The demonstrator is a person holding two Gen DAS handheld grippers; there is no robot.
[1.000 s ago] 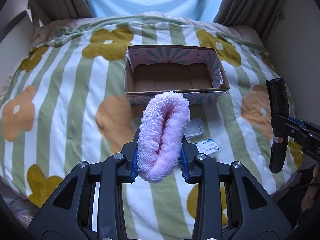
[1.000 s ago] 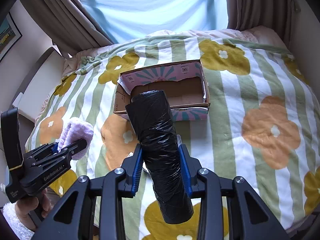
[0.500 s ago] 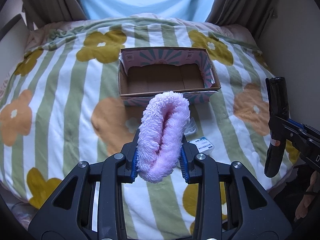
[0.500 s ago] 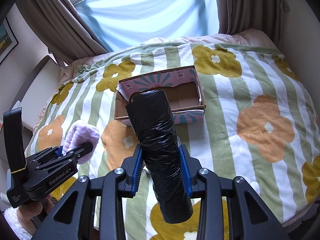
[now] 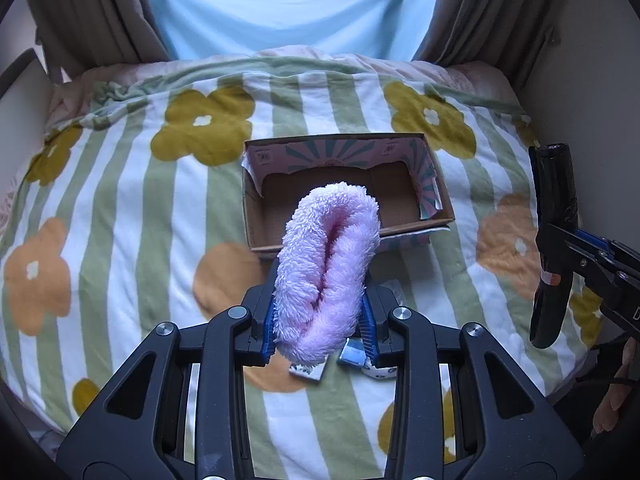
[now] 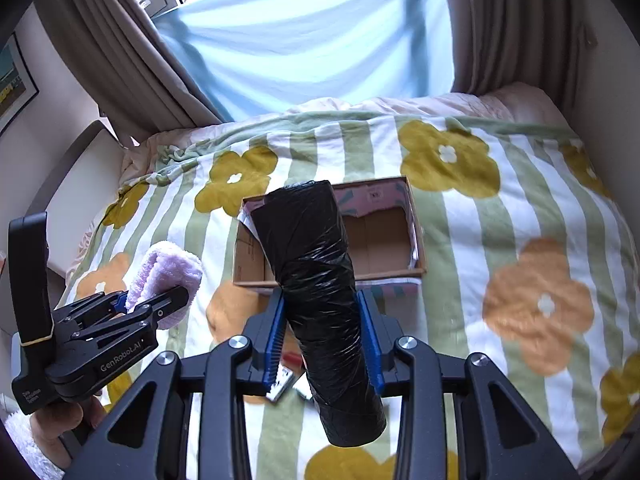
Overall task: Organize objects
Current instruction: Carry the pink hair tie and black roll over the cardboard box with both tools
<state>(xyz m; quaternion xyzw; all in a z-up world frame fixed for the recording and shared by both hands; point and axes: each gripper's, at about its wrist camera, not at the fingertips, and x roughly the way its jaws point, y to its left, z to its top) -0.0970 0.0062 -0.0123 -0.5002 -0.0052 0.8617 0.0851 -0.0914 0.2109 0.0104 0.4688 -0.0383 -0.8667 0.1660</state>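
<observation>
My left gripper (image 5: 320, 320) is shut on a folded fluffy pink towel (image 5: 330, 264) and holds it above the bed, just short of an open cardboard box (image 5: 344, 216) with a pink patterned rim. My right gripper (image 6: 322, 332) is shut on a black roll of plastic bags (image 6: 320, 288), held upright-tilted in front of the same box (image 6: 384, 240). The left gripper with the towel (image 6: 160, 276) shows at the left of the right wrist view; the black roll (image 5: 554, 240) shows at the right edge of the left wrist view. The box looks empty.
The box rests on a bed with a striped, flowered cover (image 5: 120, 208). Small packets (image 5: 352, 356) lie on the cover under the grippers. Curtains (image 6: 120, 48) and a window stand behind the bed; walls close in on both sides.
Both grippers have pulled back and risen with their loads; the box now looks smaller and farther. The small packets on the cover now sit under the left fingers.
</observation>
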